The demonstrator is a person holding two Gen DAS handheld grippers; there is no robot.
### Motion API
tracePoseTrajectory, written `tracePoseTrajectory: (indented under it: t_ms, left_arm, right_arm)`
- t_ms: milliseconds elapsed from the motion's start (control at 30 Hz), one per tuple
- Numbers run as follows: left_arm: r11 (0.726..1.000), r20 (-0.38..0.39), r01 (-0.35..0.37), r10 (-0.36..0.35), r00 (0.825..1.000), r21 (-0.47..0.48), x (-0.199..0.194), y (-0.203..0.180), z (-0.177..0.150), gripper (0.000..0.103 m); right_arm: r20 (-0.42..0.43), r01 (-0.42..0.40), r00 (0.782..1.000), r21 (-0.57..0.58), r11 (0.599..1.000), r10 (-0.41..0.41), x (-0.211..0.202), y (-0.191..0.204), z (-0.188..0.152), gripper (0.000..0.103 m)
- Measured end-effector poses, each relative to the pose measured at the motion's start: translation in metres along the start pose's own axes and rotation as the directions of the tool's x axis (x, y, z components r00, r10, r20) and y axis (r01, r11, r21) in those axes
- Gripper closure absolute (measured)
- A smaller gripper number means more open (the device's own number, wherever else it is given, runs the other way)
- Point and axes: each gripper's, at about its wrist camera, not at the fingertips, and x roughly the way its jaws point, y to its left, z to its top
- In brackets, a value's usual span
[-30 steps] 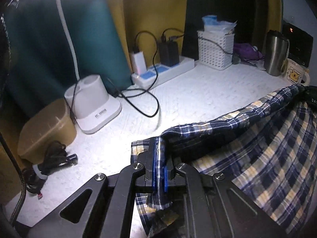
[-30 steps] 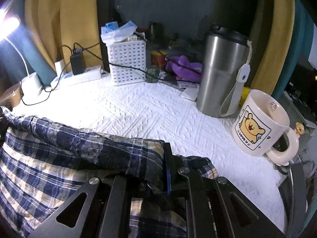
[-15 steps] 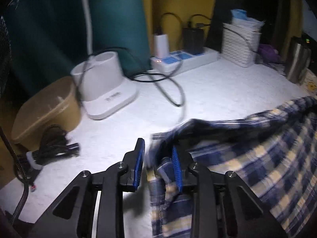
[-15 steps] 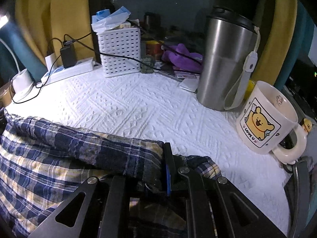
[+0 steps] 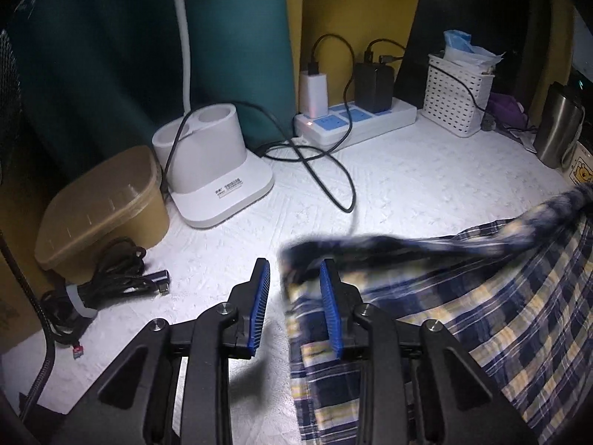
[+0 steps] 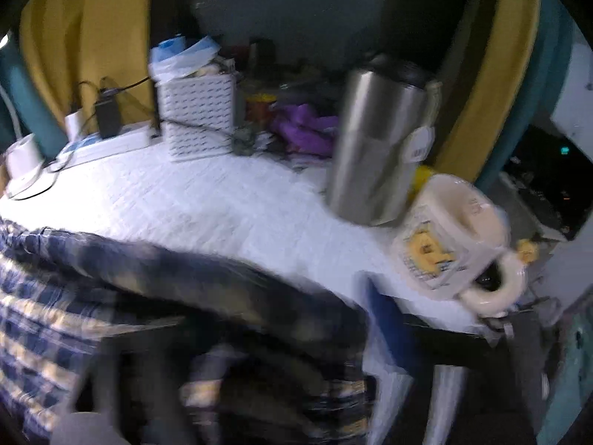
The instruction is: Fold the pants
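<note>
The blue, white and yellow plaid pants [image 5: 481, 296] lie on the white textured tabletop [image 5: 426, 170], their dark folded edge running from the left gripper toward the right. My left gripper [image 5: 294, 309] is open. The corner of the pants lies loose against its right pad [image 5: 330, 311], and the left pad stands clear over bare table. In the blurred right wrist view the pants [image 6: 55, 296] fill the lower left. My right gripper [image 6: 259, 337] has its jaws opening wide, with the folded edge lying between them and not pressed.
A white stand [image 5: 218, 170], a power strip [image 5: 355, 122] with chargers, a looping black cable [image 5: 326, 178], a brown tub [image 5: 103, 207] and a cable bundle [image 5: 111, 282] sit at the left. A white basket [image 6: 200, 115], a steel tumbler [image 6: 378, 148] and a bear mug [image 6: 452, 237] stand near the table's right edge.
Both grippers were shut on the pants' folded edge and have let it go. The left jaws opened first and the right jaws just now. The right view has blurred and lifted slightly.
</note>
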Motion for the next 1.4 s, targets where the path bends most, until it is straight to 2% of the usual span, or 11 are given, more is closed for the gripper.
tracePoseTrajectory:
  t_ms: [100, 233, 467, 667, 867, 1067, 1133, 1233, 1300, 1400]
  left_arm:
    - [1.0, -0.004, -0.004, 0.004, 1.0, 0.01, 0.002, -0.002, 0.002, 0.069]
    - [1.0, -0.029, -0.011, 0.011, 1.0, 0.012, 0.009, -0.004, 0.002, 0.068]
    - [1.0, 0.002, -0.004, 0.004, 1.0, 0.013, -0.019, -0.011, 0.001, 0.066]
    - [0.998, 0.045, 0.058, -0.059, 0.997, 0.026, -0.06, -0.035, -0.015, 0.055]
    - [0.987, 0.029, 0.147, -0.149, 0.988, 0.062, -0.085, -0.074, -0.046, 0.054]
    - [0.968, 0.006, 0.24, -0.241, 0.97, 0.072, -0.105, -0.114, -0.079, 0.054]
    - [0.963, 0.005, 0.259, -0.26, 0.966, 0.074, -0.113, -0.122, -0.089, 0.053]
    - [0.959, 0.01, 0.272, -0.273, 0.962, 0.079, -0.123, -0.13, -0.102, 0.039]
    - [0.96, 0.021, 0.269, -0.272, 0.962, 0.079, -0.132, -0.131, -0.109, 0.037]
    - [0.96, 0.027, 0.27, -0.273, 0.962, 0.072, -0.142, -0.133, -0.119, 0.036]
  right_arm:
    - [-0.001, 0.017, 1.0, -0.01, 1.0, -0.017, 0.0, -0.008, 0.004, 0.0]
    - [-0.007, 0.004, 1.0, -0.024, 1.0, -0.004, 0.0, -0.01, 0.004, 0.0]
    - [-0.022, -0.009, 1.0, 0.023, 1.0, 0.009, -0.009, -0.02, -0.015, 0.0]
    - [-0.03, -0.01, 0.999, 0.065, 0.998, 0.012, -0.032, -0.033, -0.041, 0.0]
    - [-0.032, -0.015, 0.999, 0.093, 0.996, 0.018, -0.058, -0.049, -0.067, 0.0]
    - [-0.045, -0.037, 0.998, 0.156, 0.987, 0.045, -0.074, -0.07, -0.093, 0.0]
    - [-0.054, -0.051, 0.997, 0.178, 0.983, 0.061, -0.076, -0.076, -0.103, 0.006]
    - [-0.068, -0.093, 0.992, 0.214, 0.972, 0.11, -0.076, -0.081, -0.116, 0.014]
    - [-0.075, -0.133, 0.985, 0.233, 0.963, 0.154, -0.075, -0.08, -0.122, 0.02]
    - [-0.083, -0.177, 0.976, 0.233, 0.956, 0.2, -0.072, -0.073, -0.13, 0.022]
